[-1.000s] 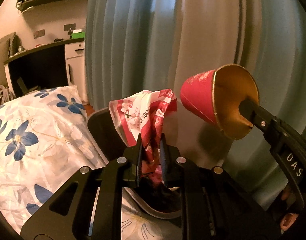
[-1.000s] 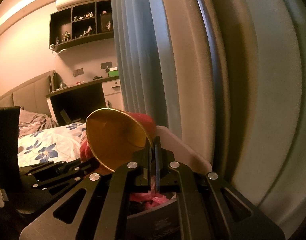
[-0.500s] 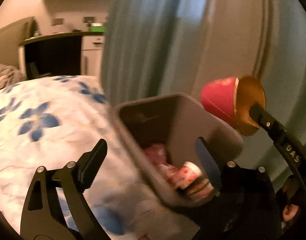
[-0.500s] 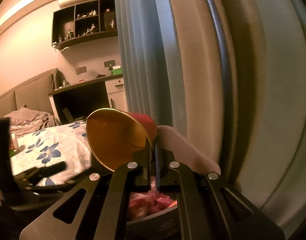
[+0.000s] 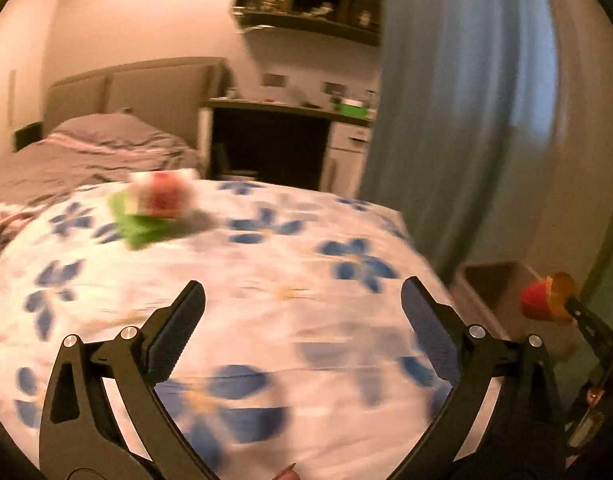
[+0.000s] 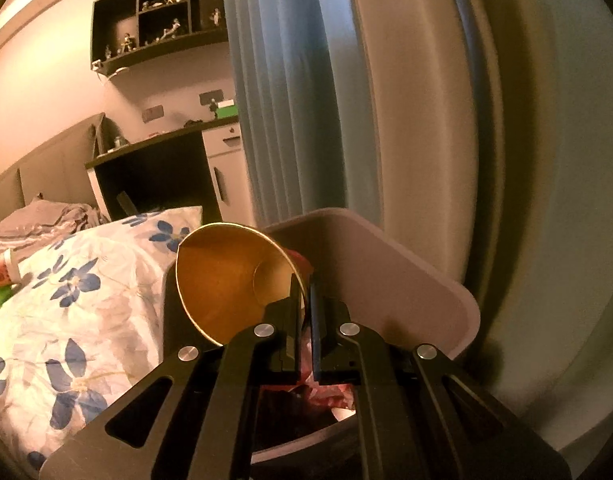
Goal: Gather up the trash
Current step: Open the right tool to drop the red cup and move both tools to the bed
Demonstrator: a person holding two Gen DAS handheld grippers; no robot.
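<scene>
Tilting down, right gripper [image 6: 305, 308] pinches cup [image 6: 230, 276] over bin [image 6: 406, 280]; left gripper [image 5: 302, 312] opening, empty.

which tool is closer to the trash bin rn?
Right. The right tool hangs over the trash bin, pinching a red paper cup; the left tool is open over the bed, beside the bin.

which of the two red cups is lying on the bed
The blurred white-and-red cup beside the green packet on the floral bedspread. The other red cup is gripped over the bin.
</scene>
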